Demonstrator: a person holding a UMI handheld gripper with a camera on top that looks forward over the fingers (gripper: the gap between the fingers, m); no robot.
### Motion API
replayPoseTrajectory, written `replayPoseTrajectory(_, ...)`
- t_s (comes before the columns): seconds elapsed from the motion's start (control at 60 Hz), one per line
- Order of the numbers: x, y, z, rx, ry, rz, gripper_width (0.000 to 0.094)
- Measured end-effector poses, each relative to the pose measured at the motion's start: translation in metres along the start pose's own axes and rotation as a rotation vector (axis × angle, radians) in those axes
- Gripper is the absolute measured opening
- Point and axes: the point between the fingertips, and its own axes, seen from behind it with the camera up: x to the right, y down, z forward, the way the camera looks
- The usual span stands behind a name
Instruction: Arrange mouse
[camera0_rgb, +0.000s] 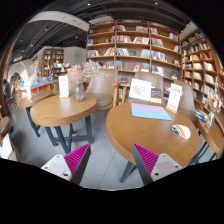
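Observation:
A small white and orange object, possibly the mouse, lies on the right side of a round wooden table. A light blue flat mat lies on the same table, farther back. My gripper is held high and well short of the table, open, with only grey floor between its magenta pads. The table's near edge lies just beyond the right finger.
Two white sign stands stand at the back of the right table. A second round table to the left carries a white card and a vase of flowers. Bookshelves line the back wall.

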Motion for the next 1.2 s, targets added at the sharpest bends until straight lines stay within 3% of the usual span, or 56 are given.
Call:
replayPoseTrajectory(0.733, 0.284, 0.047, 0.018, -0.054, 0.358, 0.136, 0.086)
replayPoseTrajectory(0.983, 0.339, 0.05, 0.031, -0.061, 0.409, 0.154, 0.0858)
replayPoseTrajectory(1.2, 0.362, 0.047, 0.055, -0.074, 0.393, 0.156, 0.0858)
